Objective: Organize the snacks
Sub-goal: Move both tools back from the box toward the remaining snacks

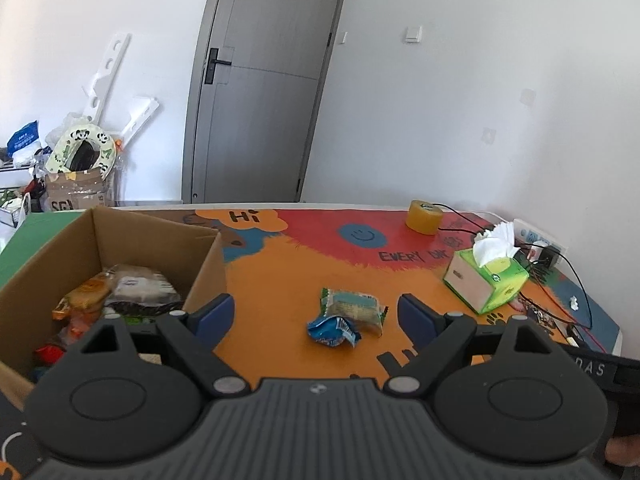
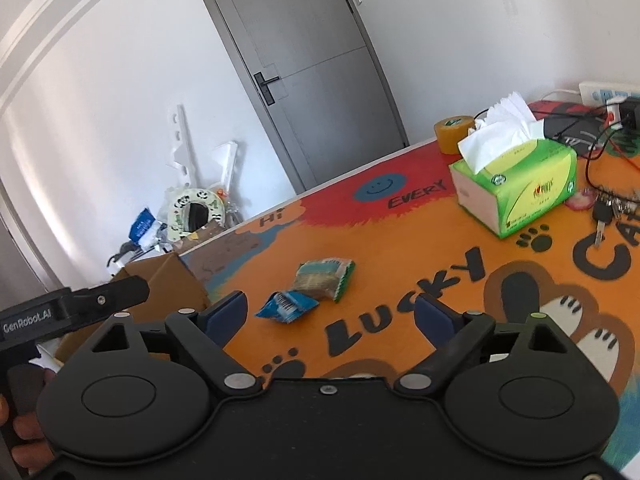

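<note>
Left wrist view: the left gripper (image 1: 316, 312) is spread wide and holding nothing, hovering over the mat (image 1: 280, 280). A blue wrapper (image 1: 334, 330) and a green snack pack (image 1: 352, 306) lie touching each other between its fingers, with the cardboard box (image 1: 156, 236) of snacks just left. Both look light and crinkly, so probably slippery; pinching the middle seems safest. The box's near side is cut off.

Right wrist view: the right gripper (image 2: 330, 312) is also spread and empty, with the same two packs ahead. Their labels are too blurry to read.
</note>
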